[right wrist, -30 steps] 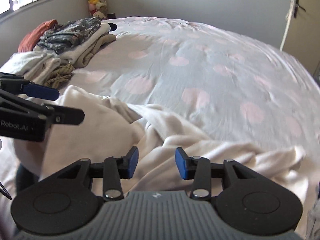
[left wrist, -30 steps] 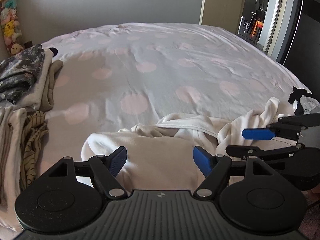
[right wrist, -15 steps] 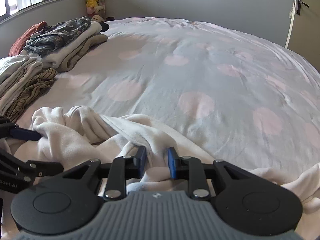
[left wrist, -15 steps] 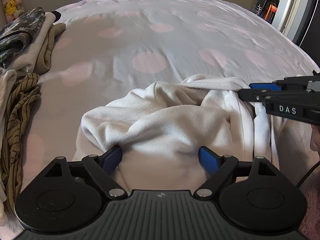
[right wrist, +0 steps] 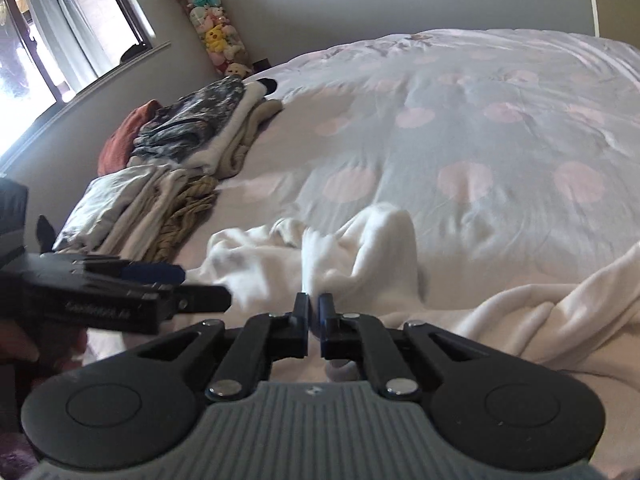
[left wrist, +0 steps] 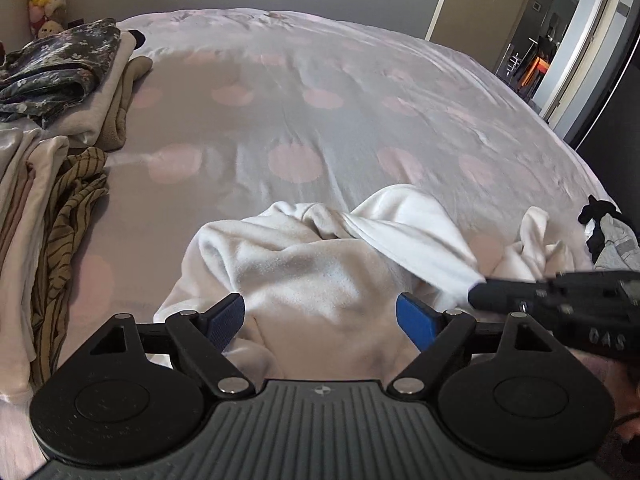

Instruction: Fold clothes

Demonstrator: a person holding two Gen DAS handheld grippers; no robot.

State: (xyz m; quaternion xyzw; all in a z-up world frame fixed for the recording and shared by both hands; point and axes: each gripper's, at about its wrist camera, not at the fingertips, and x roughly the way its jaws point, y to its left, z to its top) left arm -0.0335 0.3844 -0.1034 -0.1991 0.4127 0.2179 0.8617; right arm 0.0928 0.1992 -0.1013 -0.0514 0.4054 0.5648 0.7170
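The left claw (left wrist: 320,316) sits at the bottom centre of its own view with its blue pads spread wide, gripping nothing; the white garment (left wrist: 320,276) bulges up between them. In the same view, folded clothes (left wrist: 60,92) are stacked along the left edge of the frame, the crumpled white garment lies on the dotted bed (left wrist: 320,120) at lower centre, and the right claw (left wrist: 480,295) reaches in from the right edge, its tip pinched on a fold of that garment. An open door (left wrist: 480,12) stands at the upper right. In the right wrist view, a window (right wrist: 60,40) fills the upper left, the left claw (right wrist: 192,280) enters from the left edge, and at bottom centre the right claw (right wrist: 314,312) is closed almost completely on a ridge of white cloth
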